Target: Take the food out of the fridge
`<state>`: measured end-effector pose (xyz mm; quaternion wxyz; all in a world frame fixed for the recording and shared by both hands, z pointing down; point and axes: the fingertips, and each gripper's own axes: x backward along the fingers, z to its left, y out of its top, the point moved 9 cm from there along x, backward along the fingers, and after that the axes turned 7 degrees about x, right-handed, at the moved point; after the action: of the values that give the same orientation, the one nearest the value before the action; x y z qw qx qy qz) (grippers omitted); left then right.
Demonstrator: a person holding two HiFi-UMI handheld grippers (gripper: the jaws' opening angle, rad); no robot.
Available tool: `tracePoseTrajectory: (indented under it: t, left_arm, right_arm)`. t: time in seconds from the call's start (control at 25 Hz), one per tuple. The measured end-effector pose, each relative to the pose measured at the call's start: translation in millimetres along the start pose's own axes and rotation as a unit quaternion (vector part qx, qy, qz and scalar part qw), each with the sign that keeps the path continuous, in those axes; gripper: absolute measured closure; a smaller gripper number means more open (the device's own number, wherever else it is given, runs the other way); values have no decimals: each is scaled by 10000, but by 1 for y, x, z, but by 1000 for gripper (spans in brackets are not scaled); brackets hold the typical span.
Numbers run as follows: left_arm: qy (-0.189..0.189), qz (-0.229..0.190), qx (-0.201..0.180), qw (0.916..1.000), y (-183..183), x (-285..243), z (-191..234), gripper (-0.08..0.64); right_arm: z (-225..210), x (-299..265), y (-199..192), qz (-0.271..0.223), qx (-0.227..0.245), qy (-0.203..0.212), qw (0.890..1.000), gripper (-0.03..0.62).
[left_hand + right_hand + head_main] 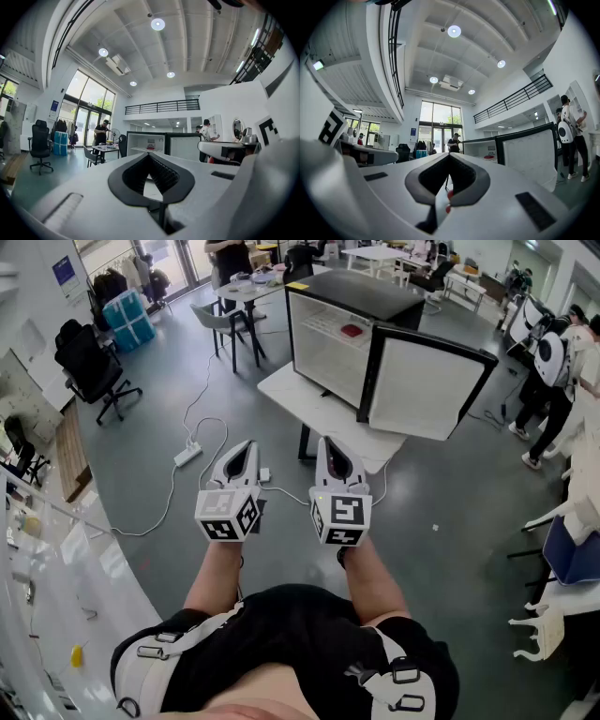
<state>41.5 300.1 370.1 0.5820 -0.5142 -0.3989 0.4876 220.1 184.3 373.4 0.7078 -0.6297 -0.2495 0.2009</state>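
Standing here, I see the person facing a small fridge (pixel 349 310) that sits on a white table (pixel 286 390) at about twelve to one o'clock from them, well apart from both tools. Its black-framed door (pixel 424 382) hangs open toward four o'clock, flat and white on the inside. The food (pixel 352 331) is a small, low red thing lying alone on the pale shelf (pixel 323 326) in the upper part of the white cabinet. From here it is too small to tell whether it is a dish, a packet or a piece of produce. I would guess it is light and easily lifted with one tool. It looks flat and wide rather than tall, so a pinch across its near edge or rim seems the safest hold. A hard squeeze may crush it if it proves soft, and a glossy skin could slip against the pads. The left gripper (pixel 246 448) and right gripper (pixel 329 446) are held side by side at waist height, pointing roughly level toward the fridge. Each has its ribbed black pads pressed together at the tips with nothing between them, so they would have to spread before any grasp. Their shells are smooth pale plastic, each carrying a cube of square black-and-white markers. A white cable (pixel 202 399) snakes over the grey polished floor (pixel 150 474) to a power strip (pixel 187 456) at ten o'clock.
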Motion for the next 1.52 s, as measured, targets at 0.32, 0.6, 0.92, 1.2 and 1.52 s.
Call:
tracePoseTrajectory:
  t: [0.32, 0.6, 0.92, 1.2, 1.52]
  left_arm:
    - [-94, 89, -95, 9999, 0, 0, 11, 557]
    - [-160, 70, -22, 9998, 0, 5, 32, 557]
    - [-463, 21, -1, 9989, 2, 14, 67, 557]
    - [-548, 114, -255, 9981, -2, 7, 82, 557]
    - [-751, 216, 23, 9969, -10, -42, 88, 557]
  right_arm:
    - [21, -7, 3, -155, 180, 34, 9997, 586]
    - [37, -17, 1, -221, 67, 9, 9997, 586]
    - [68, -23, -1, -200, 78, -299, 9993, 586]
    - [77, -30, -7, -174, 131, -532, 9983, 586]
    - [53, -64, -27, -96, 78, -665, 9977, 586]
